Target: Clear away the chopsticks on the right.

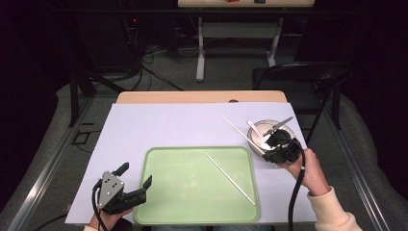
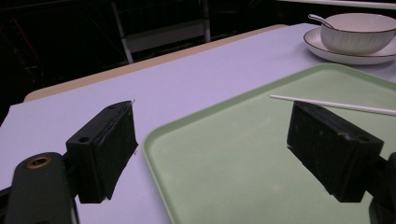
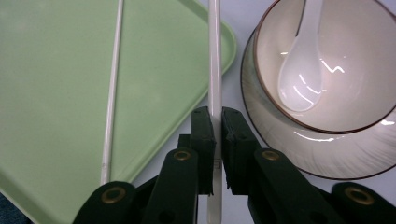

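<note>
Nearby, bowl crowds right gripper, jaws clamping chopstick, seemingly off tray, left gripper agape.

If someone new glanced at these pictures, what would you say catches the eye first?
The big pale green tray at the table's near edge stands out, with one white chopstick lying slantwise in it. To its right, the right gripper is shut on a second chopstick beside a white bowl holding a spoon. The left gripper waits open at the tray's left edge.
</note>
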